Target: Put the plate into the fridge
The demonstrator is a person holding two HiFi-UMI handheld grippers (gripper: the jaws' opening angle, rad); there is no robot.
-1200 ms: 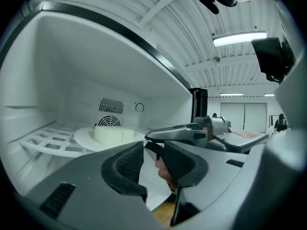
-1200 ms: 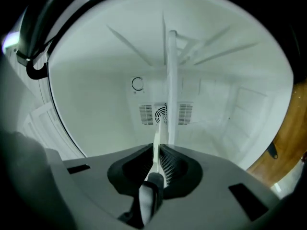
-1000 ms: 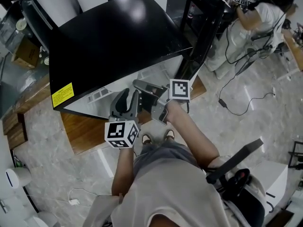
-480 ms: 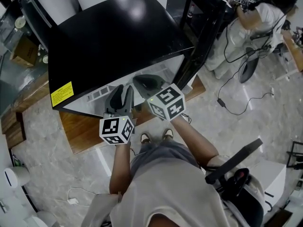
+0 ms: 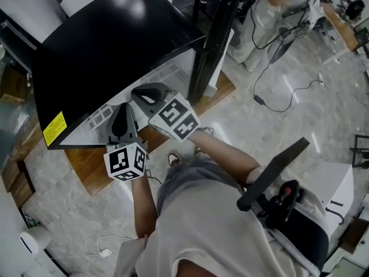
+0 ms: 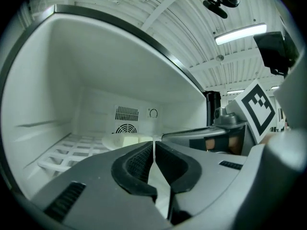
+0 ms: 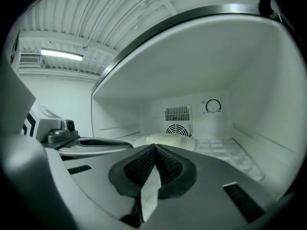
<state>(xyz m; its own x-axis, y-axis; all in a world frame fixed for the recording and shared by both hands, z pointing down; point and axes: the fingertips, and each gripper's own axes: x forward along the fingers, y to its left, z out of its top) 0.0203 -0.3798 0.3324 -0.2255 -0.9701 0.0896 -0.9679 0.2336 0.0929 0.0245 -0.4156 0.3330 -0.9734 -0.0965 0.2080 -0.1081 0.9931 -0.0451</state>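
Already the plate [image 6: 125,141] rests on the fridge's [image 5: 115,45] wire shelf [image 6: 62,155], at twelve o'clock from both grippers. The left gripper [image 6: 154,146] has just been closing on nothing. The right gripper [image 7: 154,151], at its three o'clock, is closed and empty. Best draw both straight back, level.

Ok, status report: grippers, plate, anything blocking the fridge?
Left gripper, right gripper: jaws just closed, nothing between them. Plate sits on fridge shelf, apart from both grippers. Nothing seen in the way.
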